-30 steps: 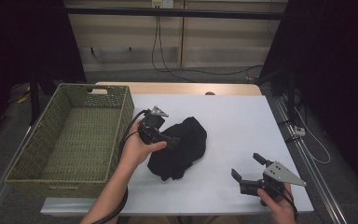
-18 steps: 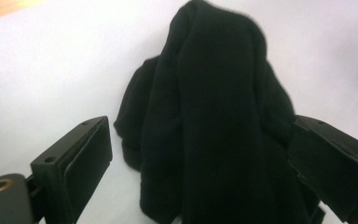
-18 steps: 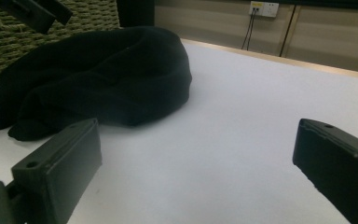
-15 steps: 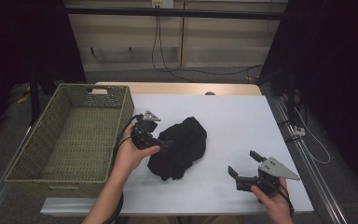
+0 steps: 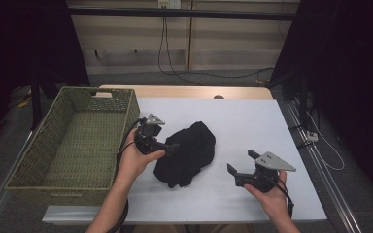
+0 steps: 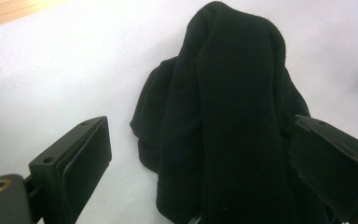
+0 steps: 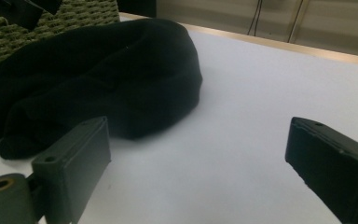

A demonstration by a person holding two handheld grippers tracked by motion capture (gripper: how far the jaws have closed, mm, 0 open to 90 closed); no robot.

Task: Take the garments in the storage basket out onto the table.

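Note:
A crumpled black cloth [image 5: 187, 153] lies on the white table [image 5: 252, 121], just right of the basket. My left gripper [image 5: 169, 145] is at the cloth's left edge. In the left gripper view it [image 6: 205, 158] stands open, with the cloth [image 6: 233, 107] lying between the wide-set jaws and the right jaw at its edge. My right gripper [image 5: 241, 162] hovers low to the right of the cloth and points at it. Its jaws [image 7: 200, 154] have just been closing a little but stand open over bare table, with the cloth [image 7: 102, 79] ahead on the left.
A green woven basket [image 5: 58, 191] with nothing in it takes up the table's left side, close to my left hand. A wooden strip [image 5: 189, 92] runs along the far edge. Cables [image 5: 320, 141] lie off the right edge by the dark curtain.
My right gripper has moved left and a bit farther up the table, toward the cloth. The left hand has shifted slightly left; the cloth lies as before.

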